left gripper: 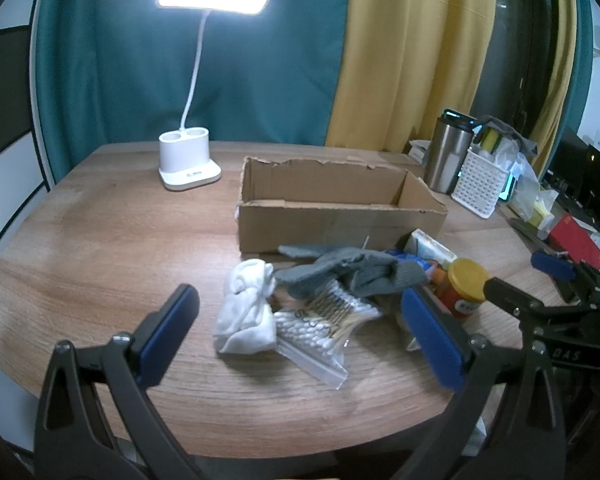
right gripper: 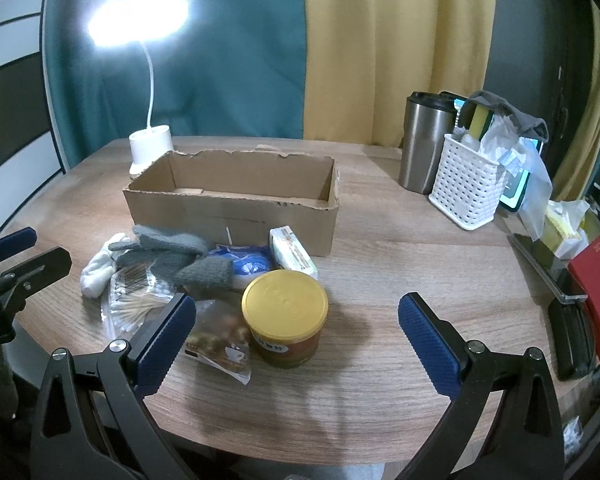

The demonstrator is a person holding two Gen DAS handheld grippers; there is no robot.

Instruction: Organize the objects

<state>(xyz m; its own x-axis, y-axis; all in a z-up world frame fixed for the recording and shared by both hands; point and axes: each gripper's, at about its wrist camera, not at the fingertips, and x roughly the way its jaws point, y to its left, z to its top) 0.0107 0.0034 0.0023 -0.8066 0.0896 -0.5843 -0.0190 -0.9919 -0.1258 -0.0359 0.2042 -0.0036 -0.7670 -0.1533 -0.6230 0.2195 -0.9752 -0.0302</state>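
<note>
An open cardboard box (left gripper: 340, 220) (right gripper: 236, 216) stands mid-table. In front of it lies a pile: white socks (left gripper: 246, 308) (right gripper: 98, 268), a grey glove (left gripper: 352, 272) (right gripper: 180, 256), a bag of cotton swabs (left gripper: 320, 332) (right gripper: 134, 304), a blue packet (right gripper: 248, 262), a white carton (right gripper: 294, 254) and a yellow-lidded jar (left gripper: 464, 286) (right gripper: 286, 316). A snack packet (right gripper: 220, 340) lies beside the jar. My left gripper (left gripper: 300, 328) is open above the socks and swabs. My right gripper (right gripper: 292, 340) is open around the jar's near side, holding nothing.
A lit white desk lamp (left gripper: 188, 160) (right gripper: 150, 146) stands at the back left. A steel tumbler (right gripper: 426, 144), a white basket (right gripper: 466, 188) with sponges and bags, a phone and a red notebook (right gripper: 598, 296) crowd the right edge. The round wooden table (left gripper: 100, 240) ends near both grippers.
</note>
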